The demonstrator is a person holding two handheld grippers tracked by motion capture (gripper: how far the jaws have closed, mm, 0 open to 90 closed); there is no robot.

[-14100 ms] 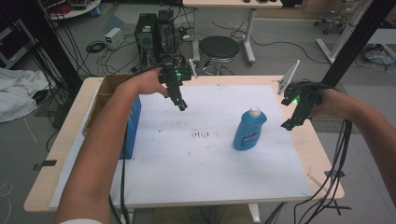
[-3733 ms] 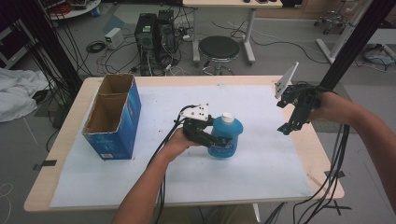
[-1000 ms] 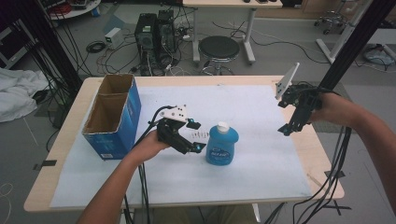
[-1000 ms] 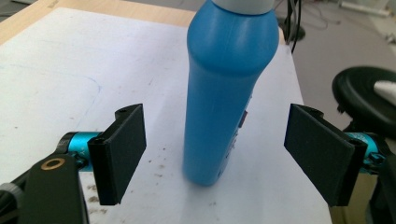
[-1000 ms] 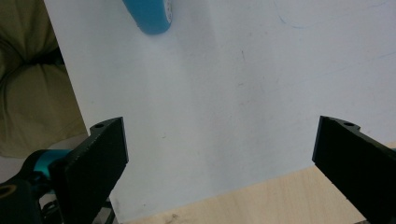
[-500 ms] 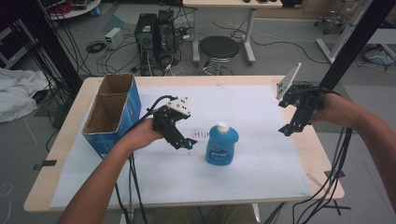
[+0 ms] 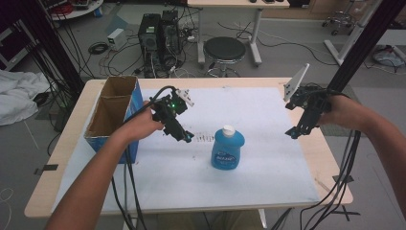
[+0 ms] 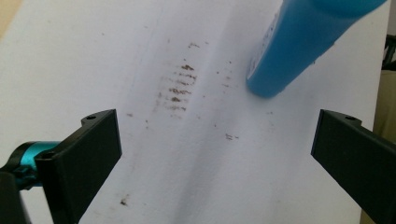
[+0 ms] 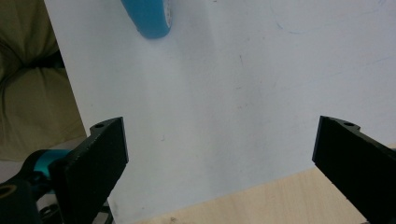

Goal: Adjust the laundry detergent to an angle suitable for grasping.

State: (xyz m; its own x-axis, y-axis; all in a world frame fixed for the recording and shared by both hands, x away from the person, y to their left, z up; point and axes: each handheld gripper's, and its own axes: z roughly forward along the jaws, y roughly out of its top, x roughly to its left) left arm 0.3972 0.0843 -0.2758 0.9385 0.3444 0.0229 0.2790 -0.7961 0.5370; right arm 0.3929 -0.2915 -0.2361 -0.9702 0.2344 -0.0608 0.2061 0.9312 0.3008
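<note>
Your left gripper hung empty, jaws wide apart after just opening, the blue bottle standing free just to its right. Swinging back carelessly could have toppled it. Its long axis ran upright, white cap pointing up.

An open cardboard box with blue sides stands at the surface's left edge; a black stool sits behind.
</note>
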